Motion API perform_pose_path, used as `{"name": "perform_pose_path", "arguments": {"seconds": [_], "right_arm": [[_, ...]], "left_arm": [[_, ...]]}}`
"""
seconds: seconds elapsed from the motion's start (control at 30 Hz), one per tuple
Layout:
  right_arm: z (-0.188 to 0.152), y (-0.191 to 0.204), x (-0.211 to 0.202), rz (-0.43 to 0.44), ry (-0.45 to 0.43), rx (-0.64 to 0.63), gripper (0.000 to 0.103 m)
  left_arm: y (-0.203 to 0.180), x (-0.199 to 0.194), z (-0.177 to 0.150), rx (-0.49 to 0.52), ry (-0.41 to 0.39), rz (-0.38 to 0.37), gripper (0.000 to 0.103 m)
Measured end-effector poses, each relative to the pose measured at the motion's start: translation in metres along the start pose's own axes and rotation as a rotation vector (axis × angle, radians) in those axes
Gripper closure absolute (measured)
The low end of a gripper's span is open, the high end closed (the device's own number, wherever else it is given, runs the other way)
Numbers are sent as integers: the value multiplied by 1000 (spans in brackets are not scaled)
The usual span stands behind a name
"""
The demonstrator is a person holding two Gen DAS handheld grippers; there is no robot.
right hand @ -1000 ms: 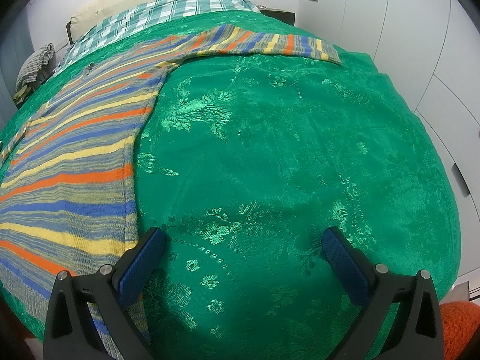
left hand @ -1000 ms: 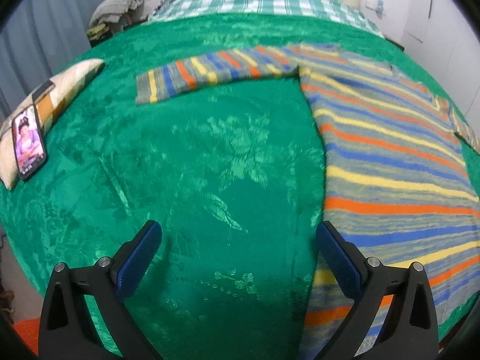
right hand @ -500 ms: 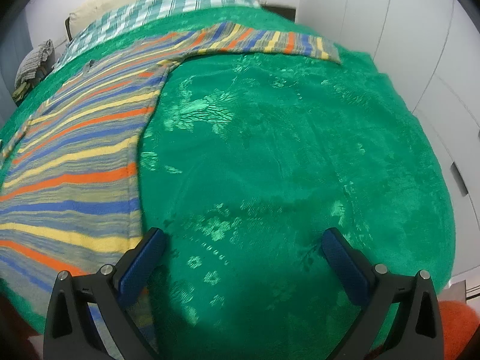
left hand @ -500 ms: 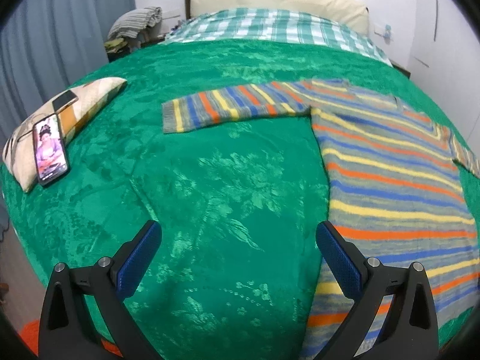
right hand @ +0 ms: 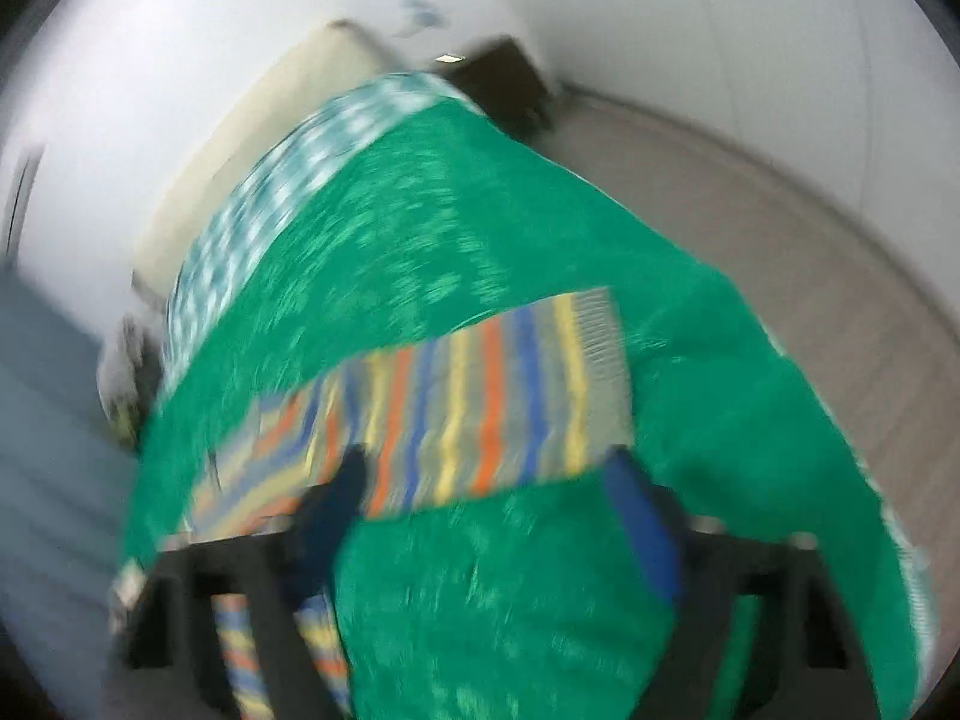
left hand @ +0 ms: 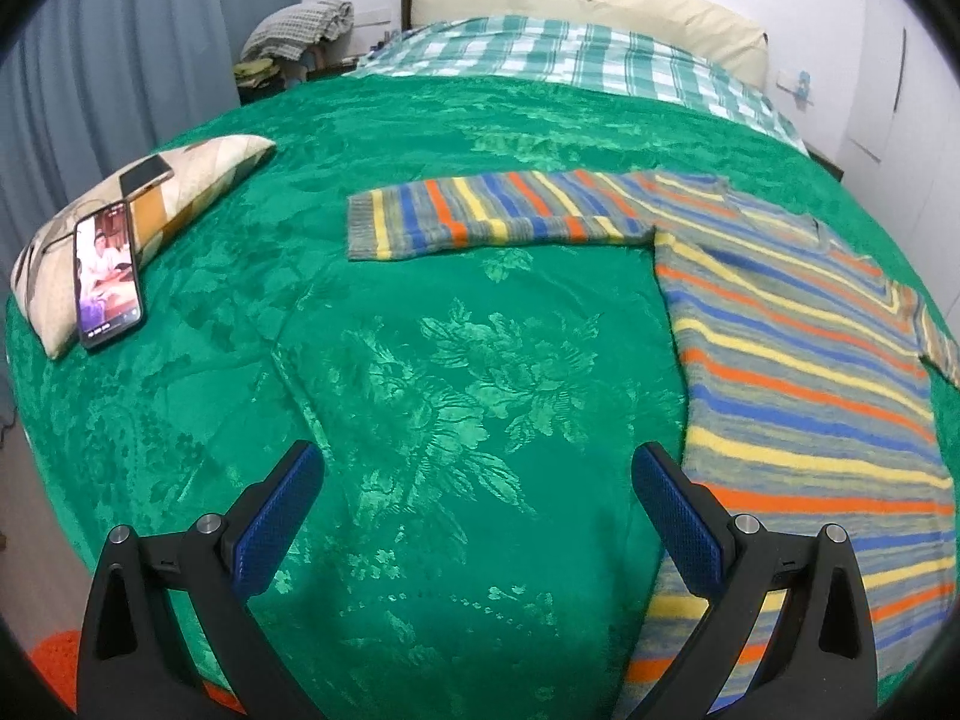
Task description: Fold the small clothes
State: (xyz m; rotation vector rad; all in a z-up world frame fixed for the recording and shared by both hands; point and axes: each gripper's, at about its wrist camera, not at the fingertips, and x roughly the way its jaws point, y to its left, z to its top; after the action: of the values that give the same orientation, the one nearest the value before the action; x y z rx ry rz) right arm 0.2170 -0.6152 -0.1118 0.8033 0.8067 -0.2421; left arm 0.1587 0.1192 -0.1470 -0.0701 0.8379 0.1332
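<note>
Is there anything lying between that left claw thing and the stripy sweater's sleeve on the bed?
Nothing visible. Only bare green bedspread lies between the open left gripper and the sleeve of the striped sweater. The phone leans on a cushion well off to the left, out of the path.

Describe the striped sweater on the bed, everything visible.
The striped sweater looks knitted, with grey, blue, orange and yellow bands. It lies flat and unfolded on the green bedspread, one sleeve stretched straight out sideways, ending in a grey ribbed cuff. The other sleeve also lies spread out in the blurred right wrist view. The hem runs out of frame. Neither gripper holds it; both stand open.
</note>
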Motion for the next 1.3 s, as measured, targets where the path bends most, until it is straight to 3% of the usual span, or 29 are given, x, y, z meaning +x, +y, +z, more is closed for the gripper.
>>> {"name": "perform_pose_path", "arguments": {"seconds": [0.13, 0.33, 0.4, 0.43, 0.53, 0.6, 0.7, 0.83, 0.9, 0.93, 0.97, 1.0, 1.03, 1.17, 1.3], "right_arm": [[22, -22, 31, -61, 20, 70, 36], [29, -23, 68, -145, 66, 38, 57], [23, -21, 75, -173, 76, 23, 82], [23, -19, 77, -194, 83, -7, 100], [28, 7, 60, -267, 25, -109, 100], [35, 44, 39, -287, -38, -220, 100], [27, 118, 12, -217, -87, -424, 100], [-2, 229, 10, 77, -15, -581, 100], [-19, 267, 22, 215, 46, -602, 99], [-29, 284, 31, 291, 89, -591, 90], [-38, 297, 43, 339, 138, -569, 58], [-46, 306, 55, 351, 173, -551, 39], [-53, 312, 61, 353, 181, -542, 27], [-68, 308, 64, 332, 158, -546, 27], [-82, 262, 54, 212, 155, -558, 27]], "left_arm": [[1, 8, 1, -15, 24, 3, 0], [2, 21, -4, -37, 77, 6, 0], [2, 24, -6, -36, 94, 10, 0], [2, 25, -6, -37, 97, 11, 0], [3, 24, -5, -51, 97, -2, 0], [5, 24, -3, -68, 94, -20, 0], [5, 26, -2, -85, 100, -41, 0], [8, 25, 1, -98, 98, -56, 0], [11, 24, 2, -107, 94, -58, 0], [13, 24, 2, -111, 98, -58, 0], [15, 26, 1, -116, 108, -59, 0], [16, 27, 1, -121, 114, -59, 0], [17, 27, 1, -129, 120, -62, 0], [21, 24, 2, -149, 116, -87, 0], [21, 23, 5, -156, 110, -97, 0]]}}
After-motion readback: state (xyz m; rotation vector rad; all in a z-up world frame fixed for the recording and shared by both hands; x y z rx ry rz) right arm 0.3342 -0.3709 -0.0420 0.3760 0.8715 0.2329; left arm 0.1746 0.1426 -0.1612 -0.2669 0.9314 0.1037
